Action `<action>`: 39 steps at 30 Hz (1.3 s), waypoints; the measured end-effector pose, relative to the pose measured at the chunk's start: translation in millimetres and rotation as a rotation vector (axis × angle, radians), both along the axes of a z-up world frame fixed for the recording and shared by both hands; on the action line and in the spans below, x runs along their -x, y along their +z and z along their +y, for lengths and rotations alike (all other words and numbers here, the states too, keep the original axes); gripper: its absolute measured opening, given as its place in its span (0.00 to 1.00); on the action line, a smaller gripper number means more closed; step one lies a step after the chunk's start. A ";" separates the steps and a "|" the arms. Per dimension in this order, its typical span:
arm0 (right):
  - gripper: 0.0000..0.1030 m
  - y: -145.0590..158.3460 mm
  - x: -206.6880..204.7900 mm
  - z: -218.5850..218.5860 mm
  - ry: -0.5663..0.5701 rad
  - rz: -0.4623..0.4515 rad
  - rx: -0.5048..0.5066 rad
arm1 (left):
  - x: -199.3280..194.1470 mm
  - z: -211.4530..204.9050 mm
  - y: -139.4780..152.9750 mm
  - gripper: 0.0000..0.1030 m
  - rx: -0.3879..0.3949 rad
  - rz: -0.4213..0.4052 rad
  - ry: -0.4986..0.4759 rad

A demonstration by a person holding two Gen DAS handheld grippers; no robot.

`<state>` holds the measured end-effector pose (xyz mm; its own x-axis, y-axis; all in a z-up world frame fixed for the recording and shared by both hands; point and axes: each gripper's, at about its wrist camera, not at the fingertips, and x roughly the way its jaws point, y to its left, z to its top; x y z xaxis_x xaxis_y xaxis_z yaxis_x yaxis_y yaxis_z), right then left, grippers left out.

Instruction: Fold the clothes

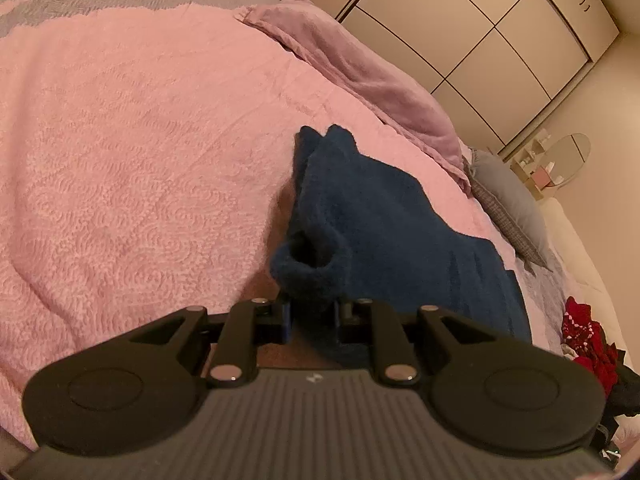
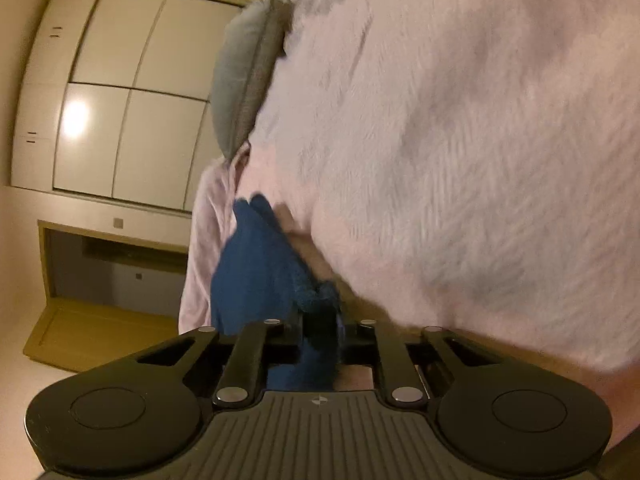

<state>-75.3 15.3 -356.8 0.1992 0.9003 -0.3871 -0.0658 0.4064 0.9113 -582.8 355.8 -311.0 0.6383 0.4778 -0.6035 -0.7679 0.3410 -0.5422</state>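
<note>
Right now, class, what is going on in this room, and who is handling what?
A person is folding a dark blue fleece garment on a bed covered by a pink blanket. The left gripper is shut on one edge of the garment, and the right gripper is shut on it too. Both lift the cloth off the bed; most of it trails across the blanket. A mauve cloth lies crumpled further back, and a red garment waits at the side.

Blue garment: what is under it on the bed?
The blue garment lies on the pink bedspread, held by the left gripper and right gripper. Anything beneath it is covered.
</note>
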 end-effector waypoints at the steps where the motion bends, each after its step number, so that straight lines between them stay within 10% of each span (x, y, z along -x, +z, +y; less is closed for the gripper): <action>1: 0.12 -1.6 -1.4 2.1 0.002 0.000 0.013 | 0.2 0.8 -2.3 0.16 0.000 0.006 -0.002; 6: 0.14 -18.0 -3.5 7.0 -0.004 0.092 0.010 | 4.1 4.1 -11.5 0.19 0.035 0.008 -0.015; 11: 0.52 -14.0 -2.9 -6.5 -0.007 0.149 -0.070 | 11.6 -4.3 12.9 0.18 0.042 0.029 -0.094; 30: 0.51 33.9 -25.0 -18.9 0.073 -0.106 0.048 | 22.6 -26.9 78.8 0.17 -0.073 0.089 -0.190; 39: 0.54 22.4 -73.2 65.2 0.335 -0.089 0.004 | -36.5 5.3 63.3 0.20 -0.111 0.074 -0.230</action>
